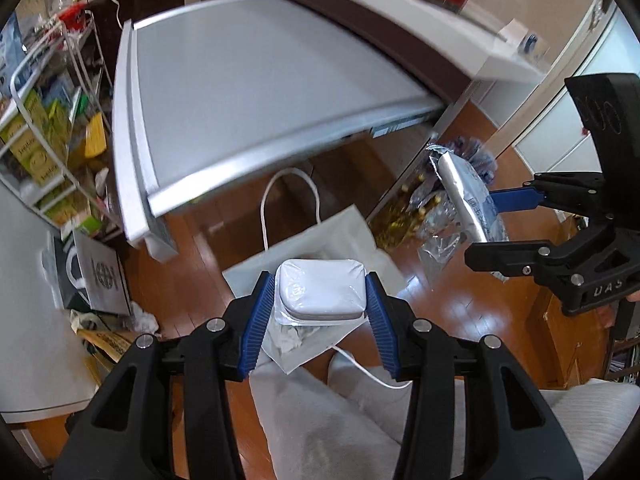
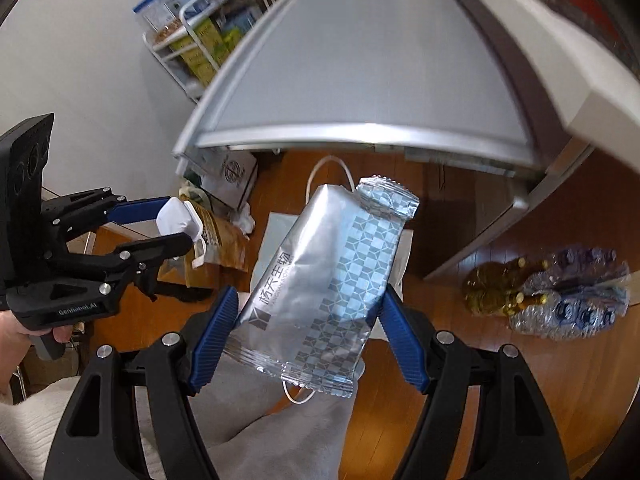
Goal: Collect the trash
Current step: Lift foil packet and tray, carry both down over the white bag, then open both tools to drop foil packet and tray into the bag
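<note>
The left gripper (image 1: pixel 321 294) clenches a small white plastic sealed container (image 1: pixel 321 289); the right gripper (image 2: pixel 310 326) pinches a crinkly silver foil pouch (image 2: pixel 320 280), both light, slippery, above the white paper bag (image 1: pixel 356 240).

grippers (image 1: pixel 320 300): 2 | white tub (image 1: pixel 322 290): 1 | foil pouch (image 2: pixel 320 280): 1 | paper bag (image 1: pixel 344 228): 1

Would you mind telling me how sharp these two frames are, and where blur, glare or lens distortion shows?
Left wrist view: the white plastic tub in the left gripper is sharp, the grey table top smeared and fisheye-bowed, with window glare on the wooden floor. Right wrist view: the silver foil pouch is crisp, the bagged bottles blurred.
</note>
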A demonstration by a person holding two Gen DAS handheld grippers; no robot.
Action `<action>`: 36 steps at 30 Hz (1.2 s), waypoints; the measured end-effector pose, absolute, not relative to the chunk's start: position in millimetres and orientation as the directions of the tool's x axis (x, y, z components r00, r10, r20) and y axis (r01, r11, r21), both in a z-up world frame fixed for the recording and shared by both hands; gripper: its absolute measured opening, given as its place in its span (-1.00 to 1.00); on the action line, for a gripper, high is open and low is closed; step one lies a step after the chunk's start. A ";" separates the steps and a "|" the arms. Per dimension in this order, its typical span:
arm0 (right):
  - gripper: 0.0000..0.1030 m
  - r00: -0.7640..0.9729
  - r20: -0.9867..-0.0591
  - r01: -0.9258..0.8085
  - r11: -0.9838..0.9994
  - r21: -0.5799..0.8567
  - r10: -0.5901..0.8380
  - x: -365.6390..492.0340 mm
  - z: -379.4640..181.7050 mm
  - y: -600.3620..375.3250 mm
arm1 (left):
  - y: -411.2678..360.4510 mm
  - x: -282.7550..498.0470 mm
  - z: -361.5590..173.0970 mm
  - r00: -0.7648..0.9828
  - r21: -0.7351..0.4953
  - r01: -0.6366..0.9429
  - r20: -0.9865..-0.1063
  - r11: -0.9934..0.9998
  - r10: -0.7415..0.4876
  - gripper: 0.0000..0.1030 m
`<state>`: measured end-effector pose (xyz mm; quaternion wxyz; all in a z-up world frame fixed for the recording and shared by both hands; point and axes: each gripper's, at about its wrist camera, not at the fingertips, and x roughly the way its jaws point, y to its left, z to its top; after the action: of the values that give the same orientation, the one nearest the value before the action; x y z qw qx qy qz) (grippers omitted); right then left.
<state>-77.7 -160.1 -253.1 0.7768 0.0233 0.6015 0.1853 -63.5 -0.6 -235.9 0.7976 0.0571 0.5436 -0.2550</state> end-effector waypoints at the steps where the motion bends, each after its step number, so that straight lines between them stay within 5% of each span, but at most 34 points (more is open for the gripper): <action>1: 0.37 0.201 -0.928 -0.256 0.932 0.258 0.312 -76.4 -260.6 -158.9 | -1.5 -63.0 -242.3 0.271 -0.185 0.465 -0.901 0.866 -0.338 -0.08; 25: 0.37 0.038 -0.972 -0.156 0.962 0.225 0.233 -44.7 -366.9 -155.9 | -27.5 -36.2 -337.9 0.167 -0.091 0.464 -0.968 0.881 -0.189 -0.08; 30: 0.67 0.038 -0.972 -0.116 0.967 0.228 0.233 -39.2 -369.6 -159.9 | -28.9 -31.9 -337.1 0.173 -0.083 0.458 -0.968 0.885 -0.180 0.44; 36: 0.70 0.056 -0.976 -0.136 0.970 0.203 0.212 -39.9 -359.9 -160.9 | -26.6 -26.7 -333.5 0.196 -0.052 0.441 -0.969 0.896 -0.153 0.52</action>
<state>-39.9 -160.9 -359.9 0.7259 0.0280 0.6767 0.1196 -26.7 -26.6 -333.5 0.7641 0.1195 0.6034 -0.1944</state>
